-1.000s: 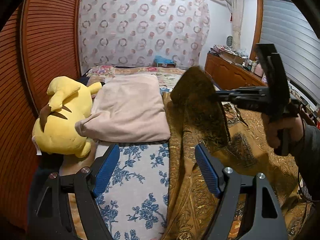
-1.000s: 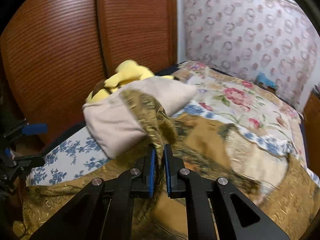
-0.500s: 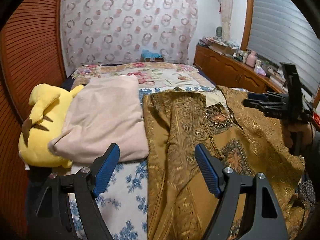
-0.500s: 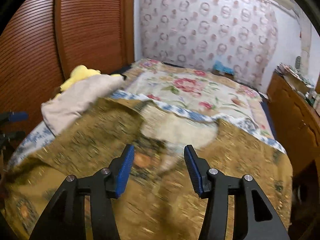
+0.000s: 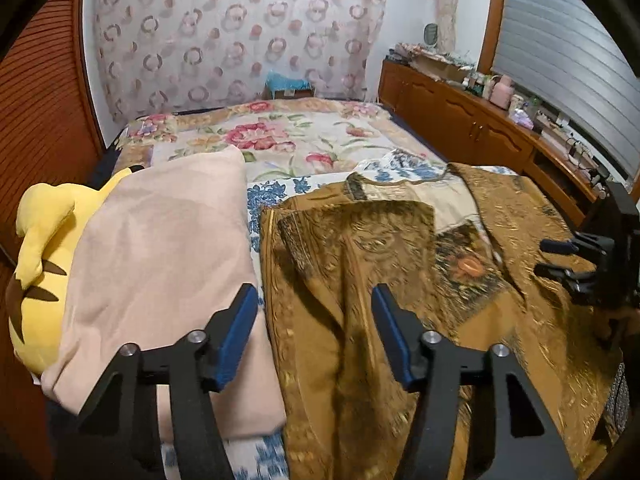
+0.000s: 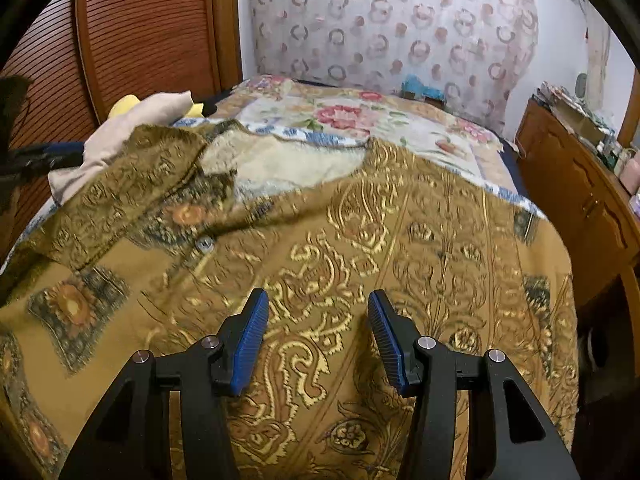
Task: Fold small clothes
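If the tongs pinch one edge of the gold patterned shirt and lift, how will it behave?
The shirt will probably hang limp: one flap already lies folded over with soft creases. It looks thin, so likely light. The weave has a slight sheen, so it may slip from a shallow pinch.

The garment [image 5: 360,280] is lying spread on the near part of the bed [image 5: 304,140] — a folded blanket [image 5: 160,248] is sitting just left of it, partly over a plush toy [image 5: 36,256]; a cabinet [image 5: 472,128] is standing along the bed's right side.
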Tool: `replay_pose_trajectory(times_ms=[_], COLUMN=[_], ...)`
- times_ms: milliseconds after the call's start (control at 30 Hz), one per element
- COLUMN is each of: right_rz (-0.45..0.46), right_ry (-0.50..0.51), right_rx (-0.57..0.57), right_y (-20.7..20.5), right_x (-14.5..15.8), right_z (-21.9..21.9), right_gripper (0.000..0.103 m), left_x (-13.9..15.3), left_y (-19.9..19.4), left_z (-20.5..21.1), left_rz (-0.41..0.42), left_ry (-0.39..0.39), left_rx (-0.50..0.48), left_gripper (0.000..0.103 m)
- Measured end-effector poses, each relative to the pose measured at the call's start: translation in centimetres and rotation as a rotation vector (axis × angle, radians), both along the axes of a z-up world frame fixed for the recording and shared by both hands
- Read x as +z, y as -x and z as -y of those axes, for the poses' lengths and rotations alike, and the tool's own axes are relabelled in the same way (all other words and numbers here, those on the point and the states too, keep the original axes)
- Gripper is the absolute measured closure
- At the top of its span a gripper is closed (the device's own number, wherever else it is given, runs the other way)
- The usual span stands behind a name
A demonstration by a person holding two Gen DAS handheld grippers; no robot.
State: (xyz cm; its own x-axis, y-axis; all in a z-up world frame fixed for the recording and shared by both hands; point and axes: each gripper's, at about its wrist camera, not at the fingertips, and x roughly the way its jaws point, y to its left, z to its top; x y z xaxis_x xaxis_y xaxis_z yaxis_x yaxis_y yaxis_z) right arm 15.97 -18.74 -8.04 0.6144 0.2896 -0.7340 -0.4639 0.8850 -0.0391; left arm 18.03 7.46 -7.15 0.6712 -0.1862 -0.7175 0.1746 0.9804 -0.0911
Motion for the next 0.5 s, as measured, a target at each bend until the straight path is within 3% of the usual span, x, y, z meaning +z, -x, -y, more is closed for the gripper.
replay_pose_trajectory(times_ms=[133, 333, 500], right_rz=[-0.026, -0.024, -0.028], right_ry=[-0.007, 0.007, 0.005], right_rx=[-0.005, -0.016, -0.014], right_y=[-1.5, -1.4, -1.4], right_x=[0.7, 1.5, 1.8], right_z=[-0.1, -0.4, -0.4], right_gripper=[0.049, 0.049, 0.048], left_x=[-1.0, -2.4, -2.8], left_y=[-2.0, -3.6, -4.3], left_z=[-0.3, -1.1, 0.0], left_rz=[-0.035, -0.082, -0.105], left_ry=[0.001, 0.042, 0.027], left_rx=[0.018, 0.051, 0.031], left_gripper=[0.059, 0.060, 0.060])
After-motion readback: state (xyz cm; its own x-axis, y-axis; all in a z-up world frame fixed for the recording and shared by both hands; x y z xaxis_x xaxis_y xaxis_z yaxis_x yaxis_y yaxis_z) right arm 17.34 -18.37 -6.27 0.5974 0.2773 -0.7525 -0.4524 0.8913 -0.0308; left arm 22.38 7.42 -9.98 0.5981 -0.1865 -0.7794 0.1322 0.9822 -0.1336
